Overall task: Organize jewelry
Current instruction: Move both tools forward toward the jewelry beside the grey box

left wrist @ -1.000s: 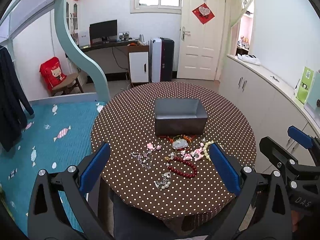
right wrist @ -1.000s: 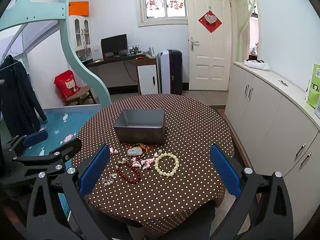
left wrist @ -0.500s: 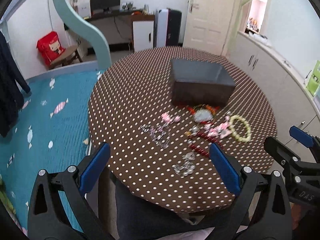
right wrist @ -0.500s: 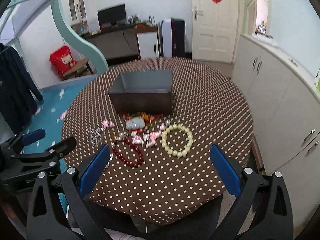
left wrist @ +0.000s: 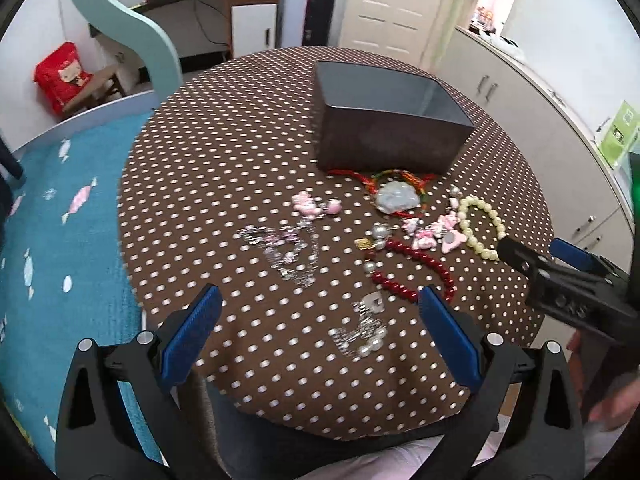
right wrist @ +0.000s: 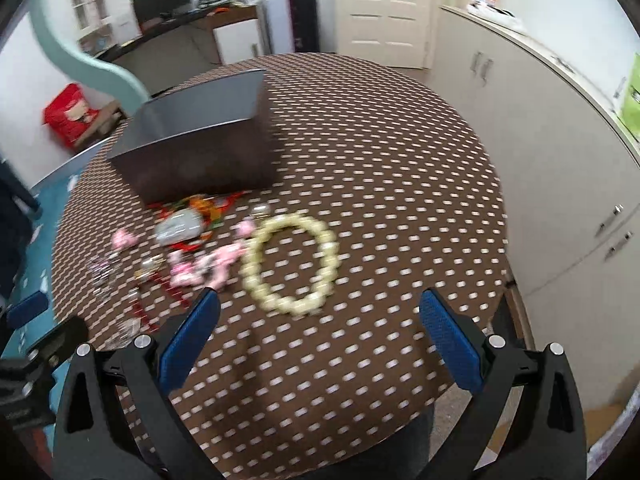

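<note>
Jewelry lies scattered in front of a dark grey open box (left wrist: 390,120) (right wrist: 200,148) on a round brown polka-dot table (left wrist: 224,152). Among it are a cream bead bracelet (left wrist: 482,226) (right wrist: 290,266), a red bead bracelet (left wrist: 414,270), a pale stone pendant on red cord (left wrist: 396,196), pink charms (left wrist: 314,206), a silver chain (left wrist: 286,250) and a pearl and silver piece (left wrist: 364,330). My left gripper (left wrist: 318,338) is open above the near table edge by the pearl piece. My right gripper (right wrist: 320,338) is open just short of the cream bracelet, holding nothing.
White cabinets (right wrist: 560,152) run along the right, close to the table. A blue candy-print mat (left wrist: 52,240) and a mint bed frame (left wrist: 132,32) lie to the left. A desk (left wrist: 208,4) and a door (left wrist: 400,4) stand at the back. The right wrist view is motion-blurred.
Both grippers have dropped and moved forward toward the table, so the jewelry looms larger. The right one has closed in on the cream bracelet. Both stay open and empty.
</note>
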`<state>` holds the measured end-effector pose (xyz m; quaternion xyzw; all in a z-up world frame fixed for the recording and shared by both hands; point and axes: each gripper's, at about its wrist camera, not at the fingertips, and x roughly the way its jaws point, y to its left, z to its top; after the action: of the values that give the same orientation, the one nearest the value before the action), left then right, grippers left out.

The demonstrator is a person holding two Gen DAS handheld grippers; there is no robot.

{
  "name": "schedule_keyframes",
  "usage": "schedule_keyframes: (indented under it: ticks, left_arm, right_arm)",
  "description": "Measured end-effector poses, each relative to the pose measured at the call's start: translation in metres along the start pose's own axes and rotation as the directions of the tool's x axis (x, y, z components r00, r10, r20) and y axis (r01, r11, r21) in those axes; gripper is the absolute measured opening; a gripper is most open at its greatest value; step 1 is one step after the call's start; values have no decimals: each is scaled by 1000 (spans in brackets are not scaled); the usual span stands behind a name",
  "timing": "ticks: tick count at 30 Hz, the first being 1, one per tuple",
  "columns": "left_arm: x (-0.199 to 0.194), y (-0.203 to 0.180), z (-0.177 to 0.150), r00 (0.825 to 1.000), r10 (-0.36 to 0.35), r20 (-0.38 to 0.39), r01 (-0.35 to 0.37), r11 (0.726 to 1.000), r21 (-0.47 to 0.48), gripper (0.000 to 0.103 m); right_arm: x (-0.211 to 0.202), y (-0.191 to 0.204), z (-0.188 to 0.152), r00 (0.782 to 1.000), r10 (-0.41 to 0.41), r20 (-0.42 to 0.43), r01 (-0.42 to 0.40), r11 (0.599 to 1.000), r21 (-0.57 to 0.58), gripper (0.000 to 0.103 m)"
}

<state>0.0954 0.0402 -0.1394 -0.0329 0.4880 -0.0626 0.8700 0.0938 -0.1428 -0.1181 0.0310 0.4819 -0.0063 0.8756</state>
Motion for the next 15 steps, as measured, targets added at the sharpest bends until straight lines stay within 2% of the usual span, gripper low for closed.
schedule_keyframes:
  ticks: [4,6,7,9,10,15]
  left_arm:
    - [10,-13,7,1000,-6,-12,6,1000,17,95]
    - [16,-18,11,1000,-11,-23,12,1000,26,74]
    - [22,-20,13,999,-15,-43,16,1000,24,69]
    - [33,-23,17,996,-20,-82,22,999,24,67]
    - [37,-25,18,996,-20,-91,22,999,24,62]
    - [48,-34,25,995,-11,-102,17,998,52,51]
  right_arm:
    - [9,-11,5,1000,-20,-13,21,1000,19,96]
    - [13,-12,7,1000,-24,-13,25,1000,11,96]
    - [14,-11,9,1000,-23,-13,23,1000,8,96]
    - [18,-12,12,1000,-13,-12,13,1000,-3,96]
    - [24,-13,19,1000,-5,-15,5,1000,-6,96]
    - [36,-17,29,999,29,-16,-29,999,-19,96]
